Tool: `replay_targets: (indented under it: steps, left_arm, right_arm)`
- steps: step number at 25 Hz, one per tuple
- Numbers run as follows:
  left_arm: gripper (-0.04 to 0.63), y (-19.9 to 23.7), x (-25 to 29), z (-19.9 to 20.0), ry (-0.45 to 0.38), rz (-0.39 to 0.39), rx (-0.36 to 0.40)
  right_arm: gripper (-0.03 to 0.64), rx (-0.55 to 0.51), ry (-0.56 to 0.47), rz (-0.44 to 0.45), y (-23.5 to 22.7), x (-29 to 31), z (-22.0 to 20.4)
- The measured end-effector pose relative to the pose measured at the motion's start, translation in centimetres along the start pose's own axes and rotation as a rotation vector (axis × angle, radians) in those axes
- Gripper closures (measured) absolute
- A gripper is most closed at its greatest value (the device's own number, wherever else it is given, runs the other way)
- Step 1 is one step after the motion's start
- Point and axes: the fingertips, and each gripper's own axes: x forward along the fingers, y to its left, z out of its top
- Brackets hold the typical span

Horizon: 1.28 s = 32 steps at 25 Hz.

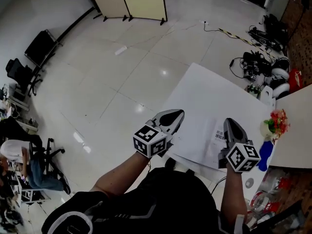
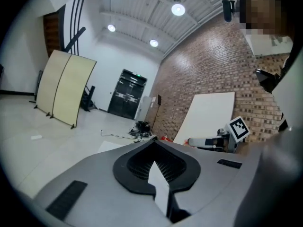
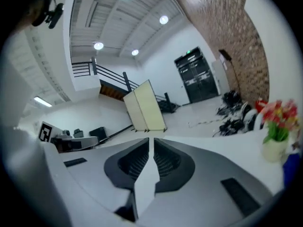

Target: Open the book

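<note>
A white book (image 1: 217, 136) with dark print on its cover lies closed on the white table (image 1: 204, 96), near the table's front edge. Its outline is hard to tell from the tabletop. My right gripper (image 1: 231, 125) hovers just right of it, jaws together, holding nothing. My left gripper (image 1: 174, 116) hangs over the table's front left edge, also shut and empty. In the left gripper view my left gripper (image 2: 154, 145) points level across the room, and the book is out of sight. In the right gripper view my right gripper (image 3: 150, 143) shows only a thin slit between its pads.
A vase of red and yellow flowers (image 1: 274, 123) and a blue object (image 1: 265, 155) stand at the table's right end, beside a white board (image 1: 295, 130). Cables and gear (image 1: 258, 57) lie on the floor beyond. A folding screen (image 1: 131, 1) stands far back. A person (image 1: 17, 157) sits at the left.
</note>
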Motion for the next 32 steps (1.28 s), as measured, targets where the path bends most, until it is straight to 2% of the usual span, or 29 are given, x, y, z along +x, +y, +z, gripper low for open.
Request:
replay_targets:
  steps: [4,9,14,24,32]
  left_arm:
    - [0.598,-2.3,1.9,1.2,-0.014,-0.06,0.066]
    - [0.598,-4.4,3.5,1.7,-0.023,-0.097,0.092]
    - [0.599,-6.5,4.2,2.6,-0.048,-0.127,0.125]
    - [0.598,-7.8,3.5,3.9,-0.075,-0.106,0.141]
    - [0.599,-9.5,0.6,4.4,-0.067,-0.034,0.175]
  right_arm:
    - [0.609,-0.094,-0.102,-0.092,-2.8,-4.7,4.0]
    - [0.609,-0.106,-0.108,-0.125,-4.8,-6.9,3.9]
    - [0.611,-0.139,-0.116,-0.119,-4.9,-7.7,4.1]
    - [0.611,-0.166,-0.136,-0.111,-4.8,-9.4,5.7]
    - [0.611,-0.187,-0.156,-0.068,-3.9,-11.8,6.8]
